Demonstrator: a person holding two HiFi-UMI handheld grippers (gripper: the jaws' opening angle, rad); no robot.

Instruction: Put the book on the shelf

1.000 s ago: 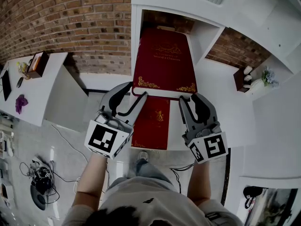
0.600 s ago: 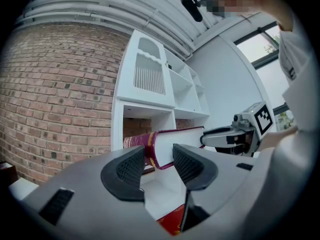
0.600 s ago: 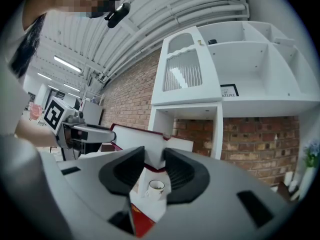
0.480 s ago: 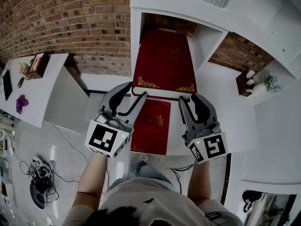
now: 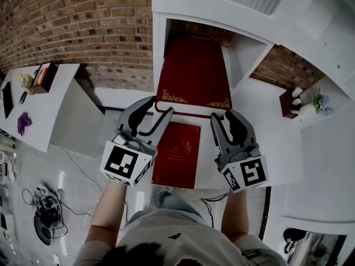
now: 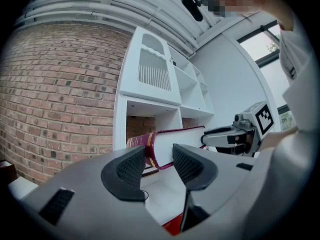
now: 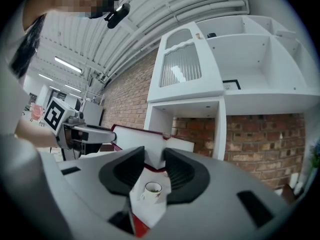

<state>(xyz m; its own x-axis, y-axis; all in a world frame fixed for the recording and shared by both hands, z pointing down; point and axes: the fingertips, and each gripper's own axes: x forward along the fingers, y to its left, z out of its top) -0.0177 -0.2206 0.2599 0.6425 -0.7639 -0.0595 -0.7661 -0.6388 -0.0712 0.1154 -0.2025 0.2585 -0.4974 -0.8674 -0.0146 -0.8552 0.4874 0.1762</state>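
Observation:
A large dark red book point(image 5: 194, 71) with gold ornaments is held level, its far end inside the open cubby of the white shelf unit point(image 5: 246, 44). My left gripper point(image 5: 161, 111) is shut on the book's near left corner, and my right gripper point(image 5: 221, 117) is shut on its near right corner. In the left gripper view the book point(image 6: 175, 136) passes between the pads of the left gripper point(image 6: 159, 163), with the right gripper point(image 6: 220, 135) at its far side. In the right gripper view the book's corner point(image 7: 142, 144) sits between the pads of the right gripper point(image 7: 155, 168).
A second red book point(image 5: 177, 154) lies on the white ledge below the held one. A small white cup point(image 7: 151, 189) stands on that ledge under my right gripper. A white desk point(image 5: 41, 107) with small items is at the left, and cables point(image 5: 47, 215) lie on the floor.
Both grippers have carried the book a little forward, so its far end reaches deeper into the cubby. The lower red book has slid back in the head view.

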